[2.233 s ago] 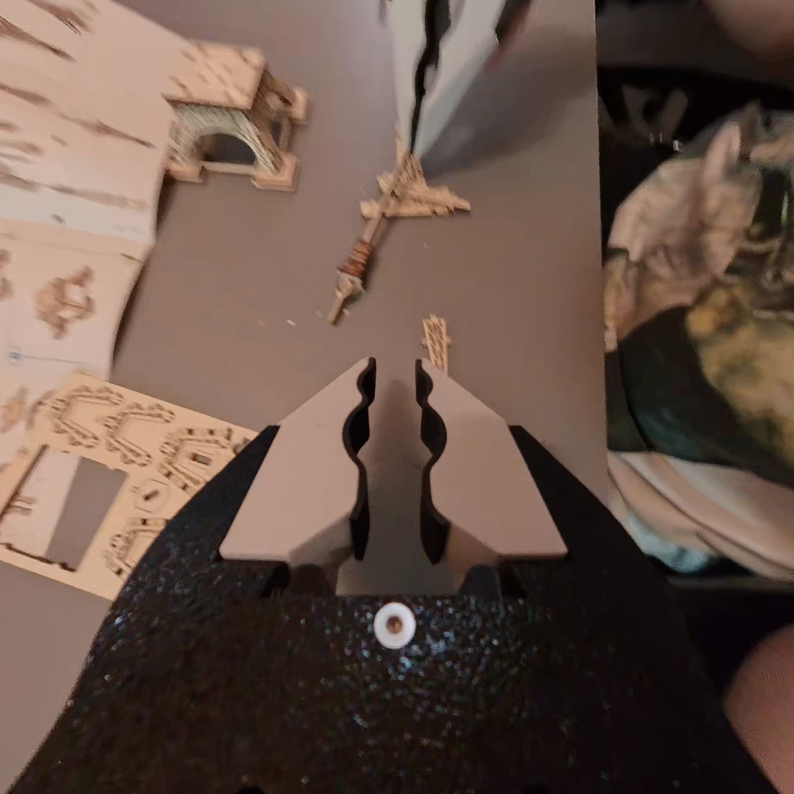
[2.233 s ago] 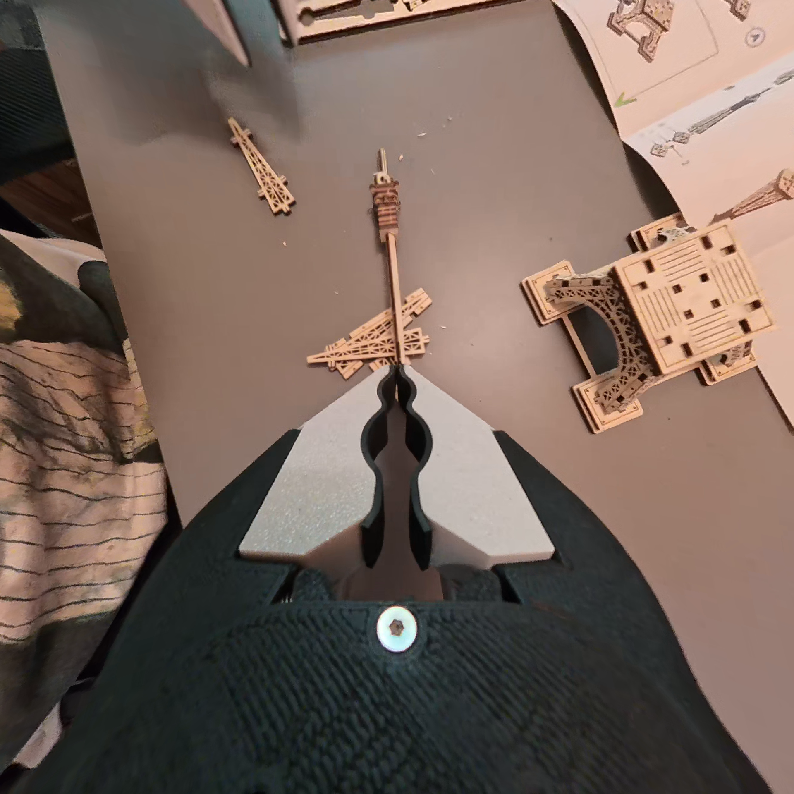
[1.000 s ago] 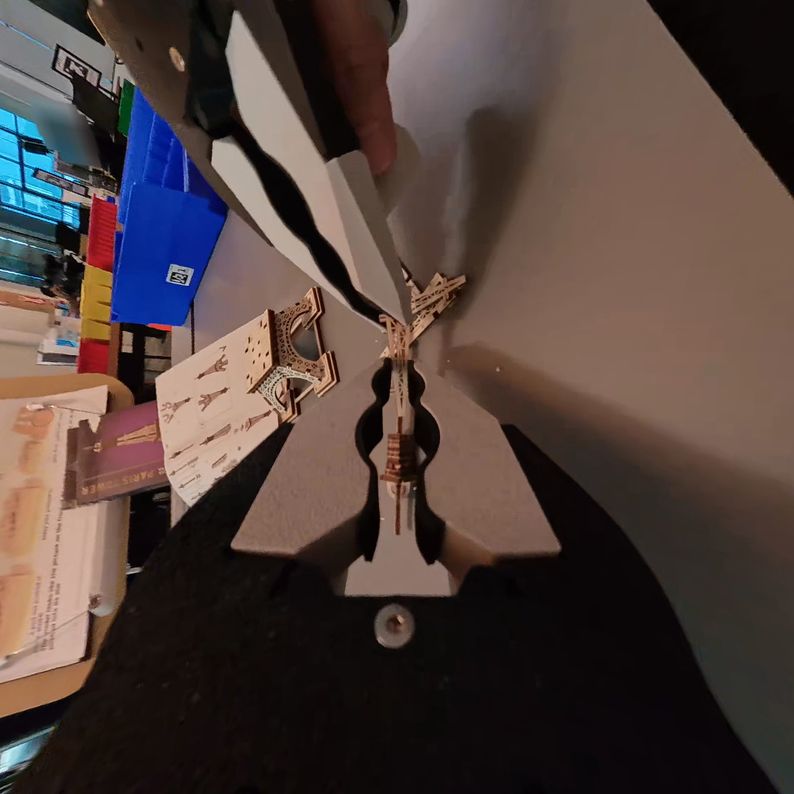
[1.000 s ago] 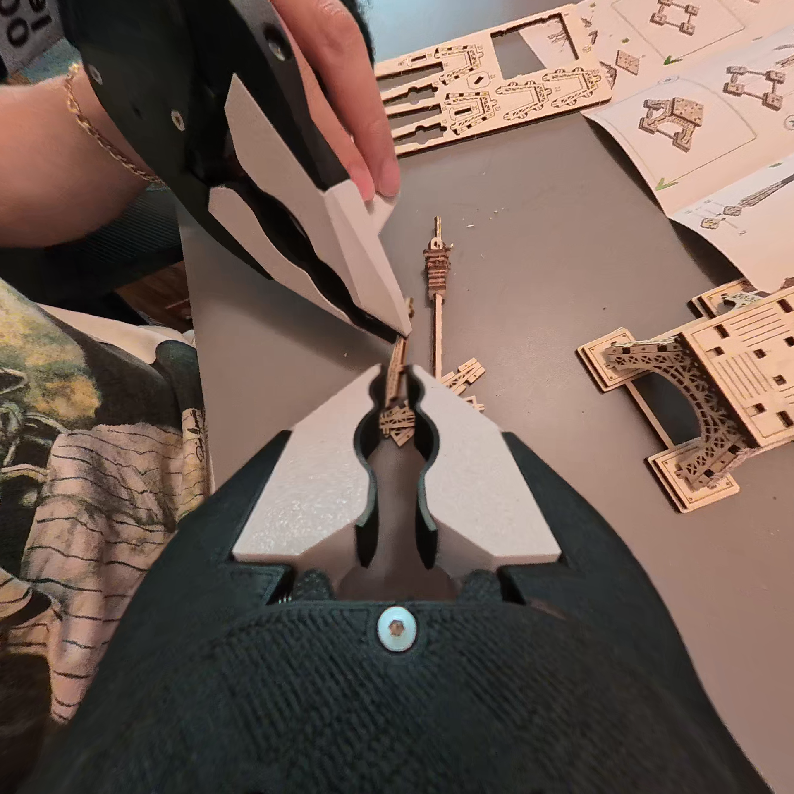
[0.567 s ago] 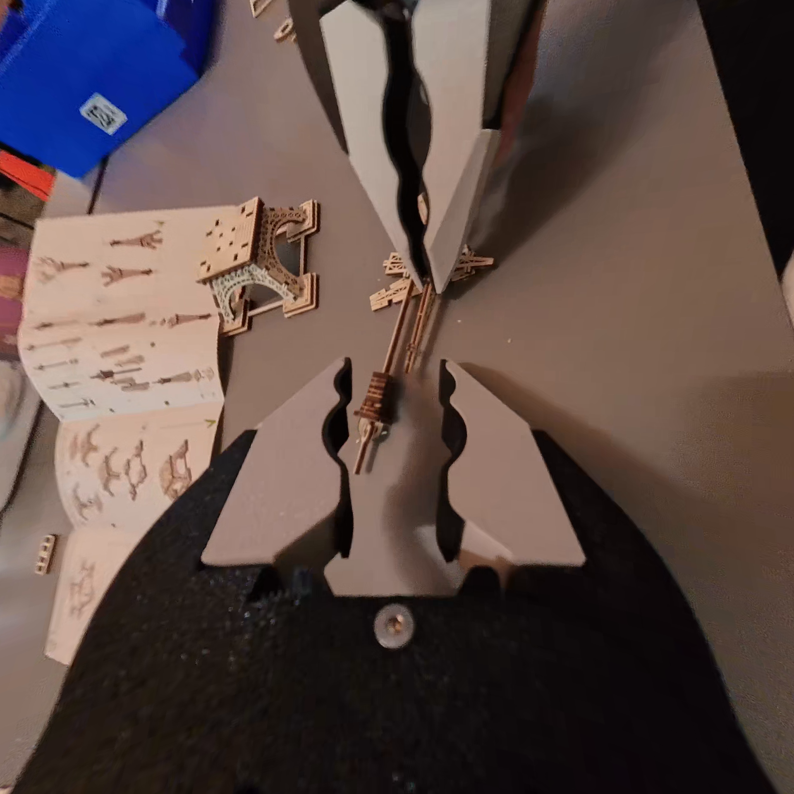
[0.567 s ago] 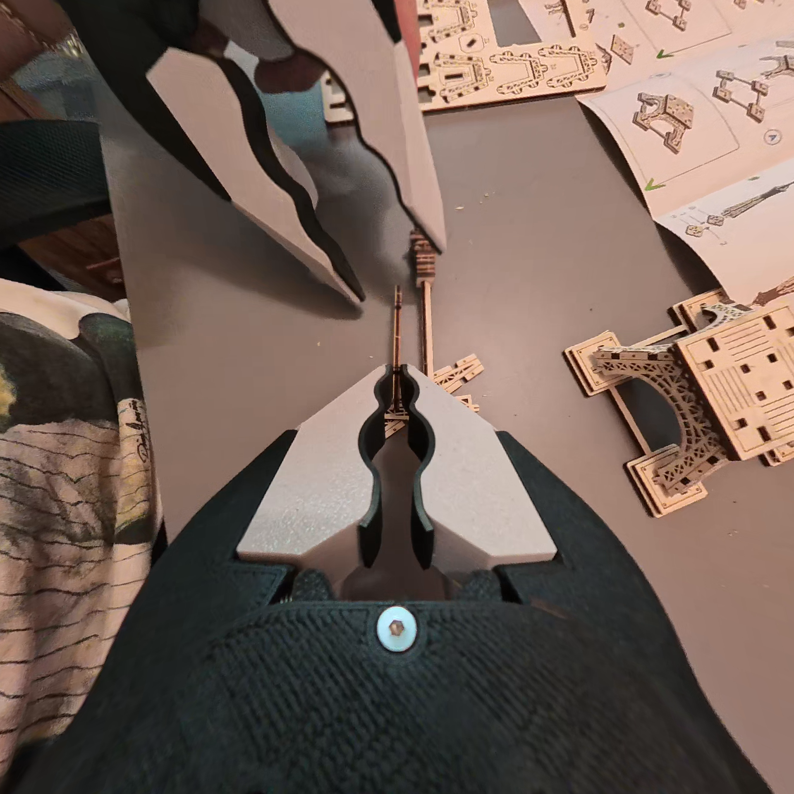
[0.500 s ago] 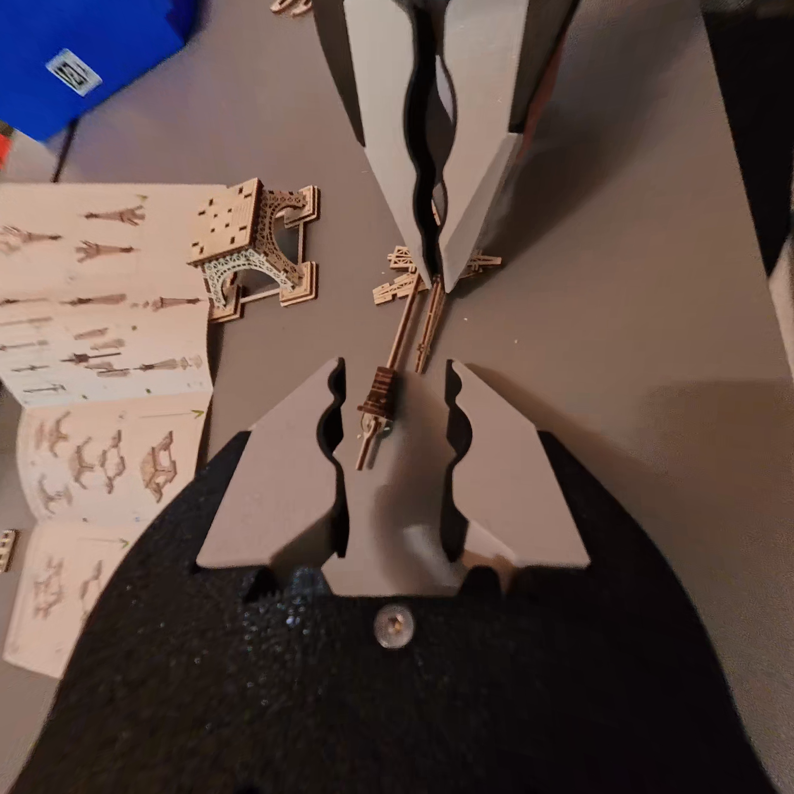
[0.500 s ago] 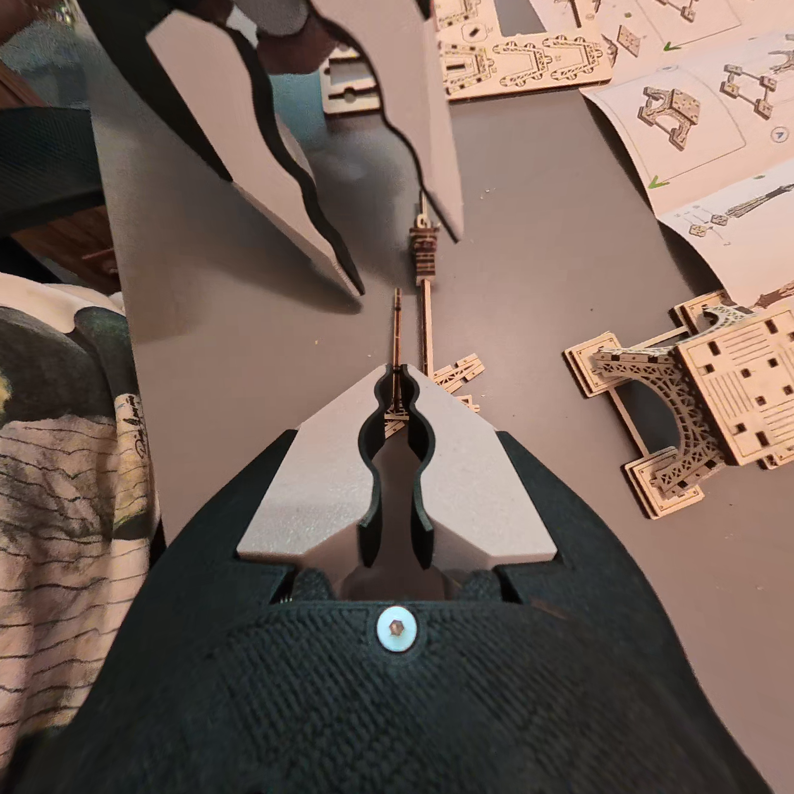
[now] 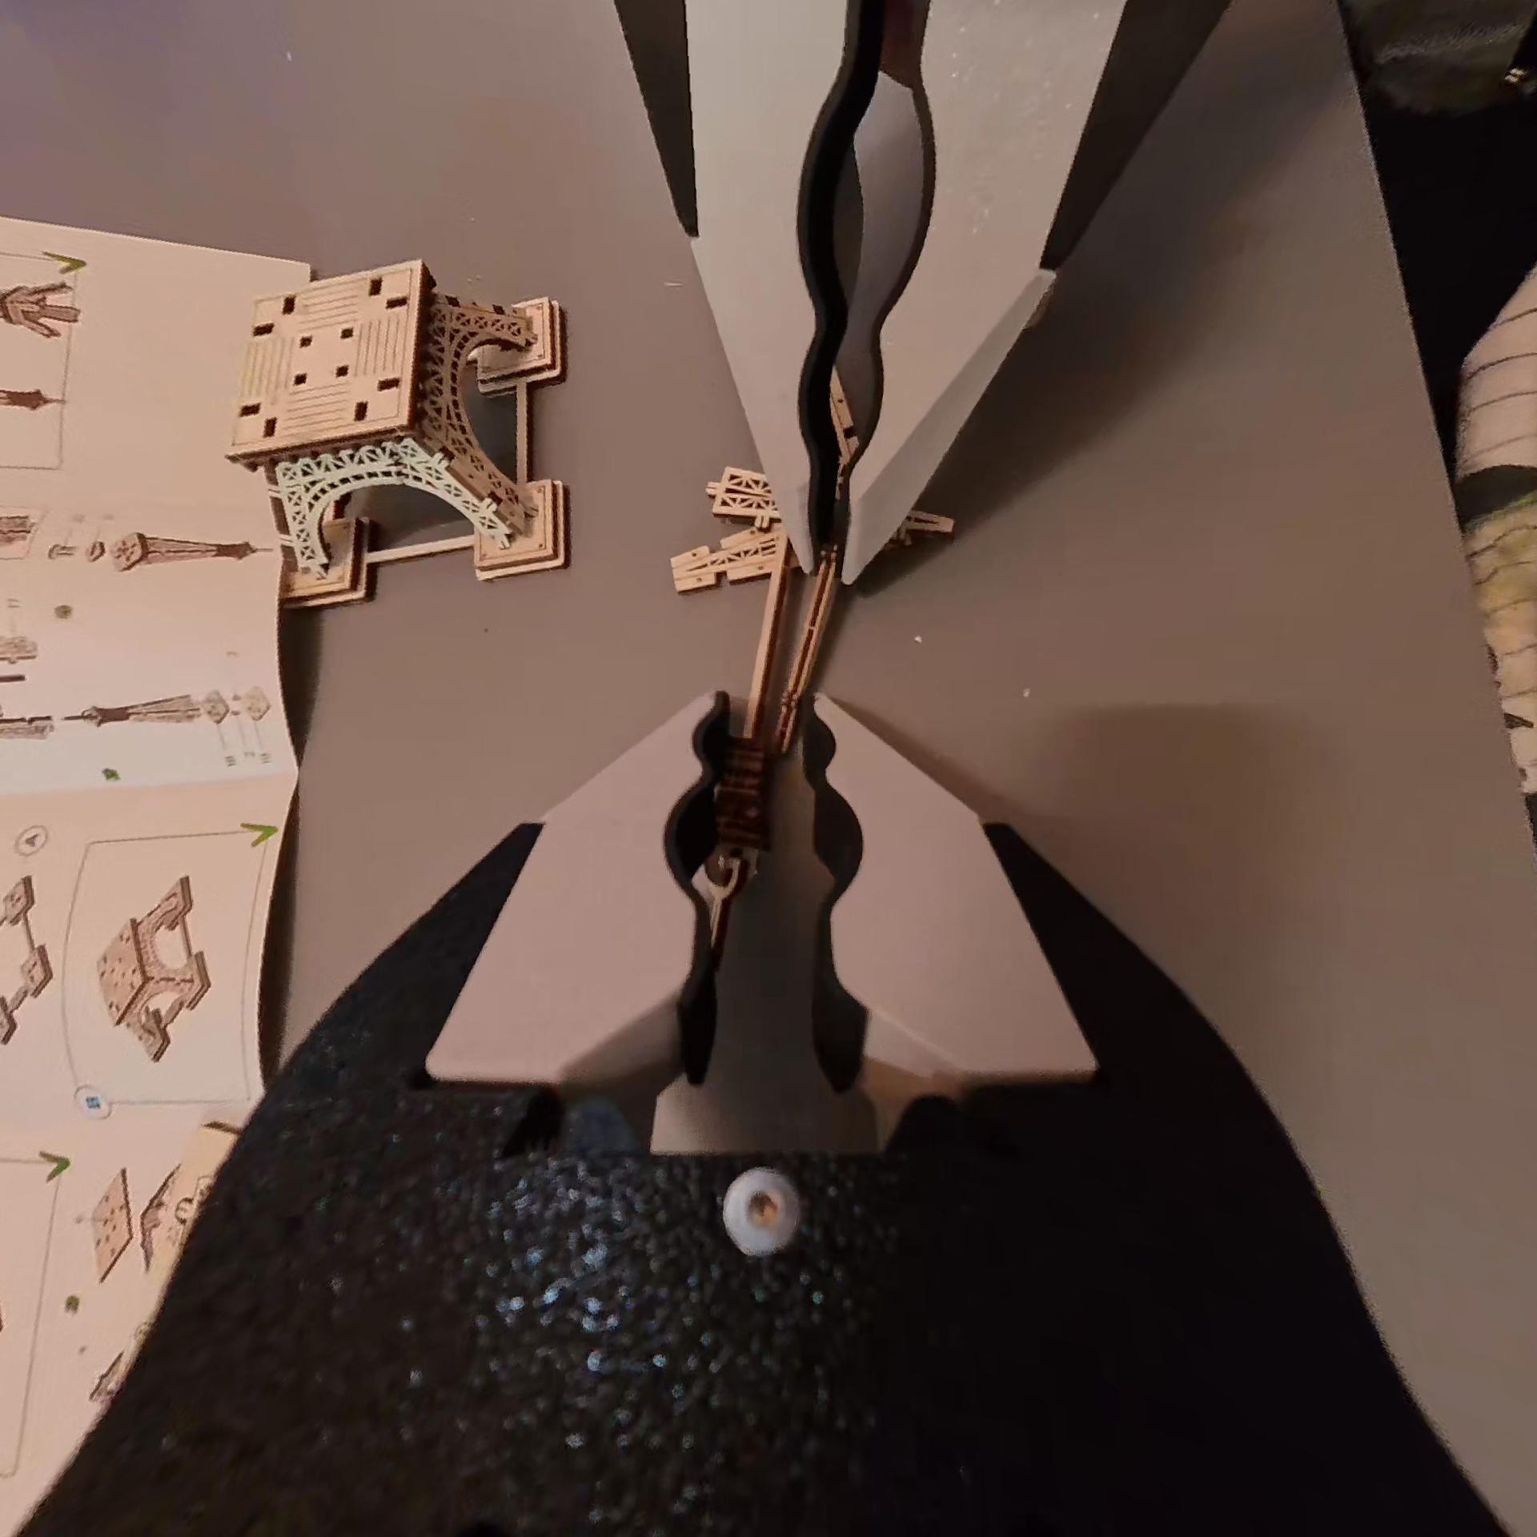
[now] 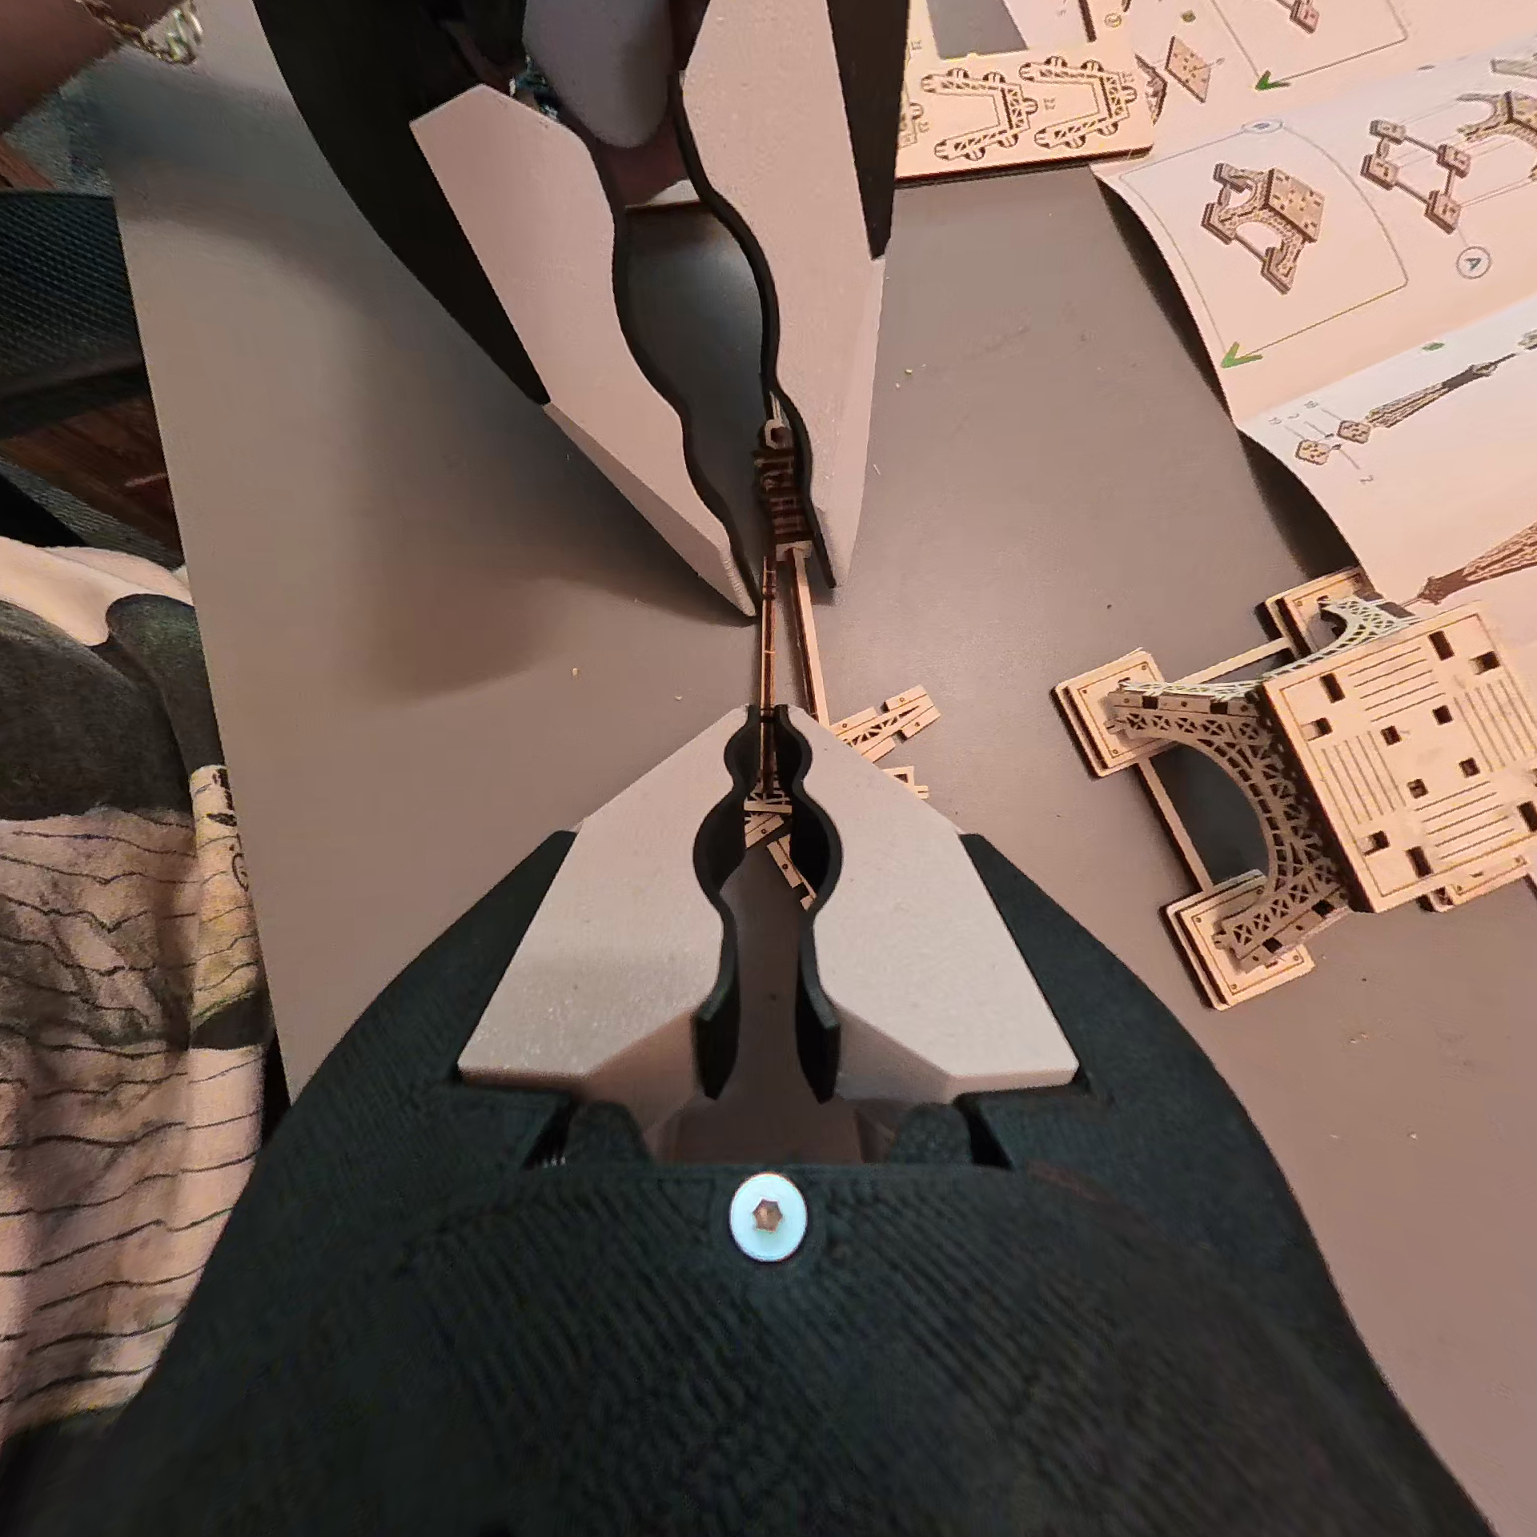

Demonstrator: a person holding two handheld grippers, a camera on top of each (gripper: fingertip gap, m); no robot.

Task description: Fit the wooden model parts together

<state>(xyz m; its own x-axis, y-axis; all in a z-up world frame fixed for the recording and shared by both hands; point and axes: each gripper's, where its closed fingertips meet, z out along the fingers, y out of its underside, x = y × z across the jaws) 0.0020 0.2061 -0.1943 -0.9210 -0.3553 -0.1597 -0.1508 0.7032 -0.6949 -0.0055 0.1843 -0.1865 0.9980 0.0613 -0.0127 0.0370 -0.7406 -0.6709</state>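
My right jaws: my right gripper was clenched on a thin flat lattice strip, held on edge, its tip reaching out toward my other gripper.
My left jaws: my left gripper stood released, its two fingers apart on either side of the spire, not pinching it. The ribbed dark collar of the spire lay close against one finger; whether it touched, I could not tell.
The parts: the spire lay on the grey table, its thin shaft running out to loose lattice pieces beside my right gripper's tip. The strip ran just beside that shaft, nearly parallel.
Further out: the built tower base stood well apart, partly on the instruction sheet; a sheet of uncut parts lay at the table's far end.
Step in hand: I judged I was lining the strip up against the spire's shaft, with the joining not yet made.
Next move: it seemed to call for my left fingers to close gently on the collar to steady the spire, then a slow sideways slide of the strip into its slot; both pieces looked thin enough to snap.
Change from half a second earlier: my left fingers had narrowed and moved forward around the collar, and my two grippers had drawn nearer each other.
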